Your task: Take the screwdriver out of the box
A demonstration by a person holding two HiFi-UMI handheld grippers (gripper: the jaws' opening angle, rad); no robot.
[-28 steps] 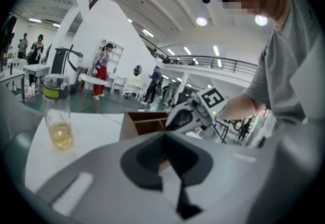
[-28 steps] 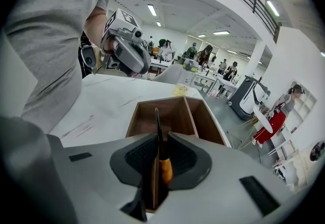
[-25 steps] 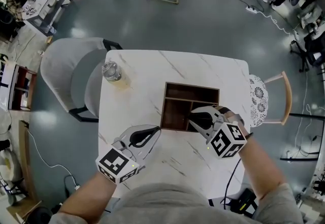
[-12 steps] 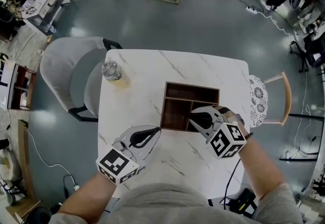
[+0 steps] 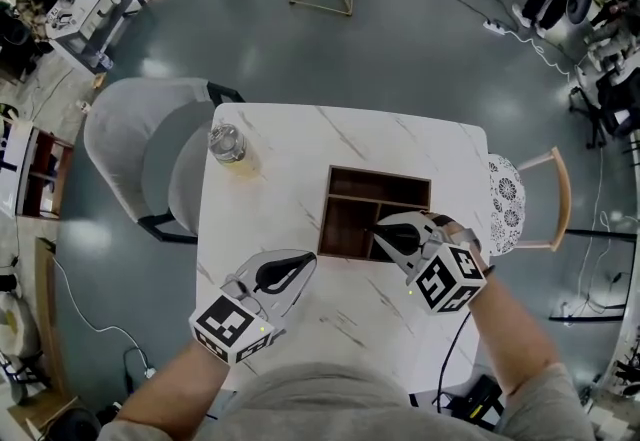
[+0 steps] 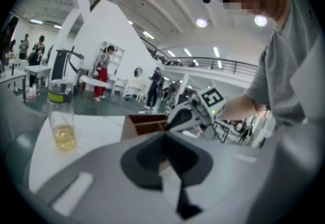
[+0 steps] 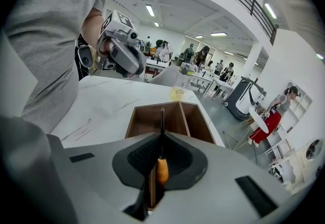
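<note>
Very little is changing from a second ago: the right tool [image 5: 378, 229] is staying at the near right corner of the brown wooden divided box [image 5: 380, 172], and the left tool [image 5: 312, 255] is keeping its place over the white marble table [image 5: 270, 149], only the head view is drifting slightly

The right tool's jaws are gripping the orange-handled screwdriver [image 7: 161, 169]: the handle is sitting between the pads and the thin dark shaft is pointing straight ahead, along the jaws, over the box's near compartment. Whether the tip is hanging clear above the box or dipping below its rim is not showing plainly. The left tool's jaws are meeting with nothing between them, just off the box's near left corner

Since the long axis is running away from the person toward the box's far side, the coming move is probably calling for a lift and a pull back toward the body, so the shaft is clearing the near wall. The right hand is doing this alone; the clear glass jar of yellowish liquid [image 5: 228, 143] is standing well apart at the table's far left
</note>
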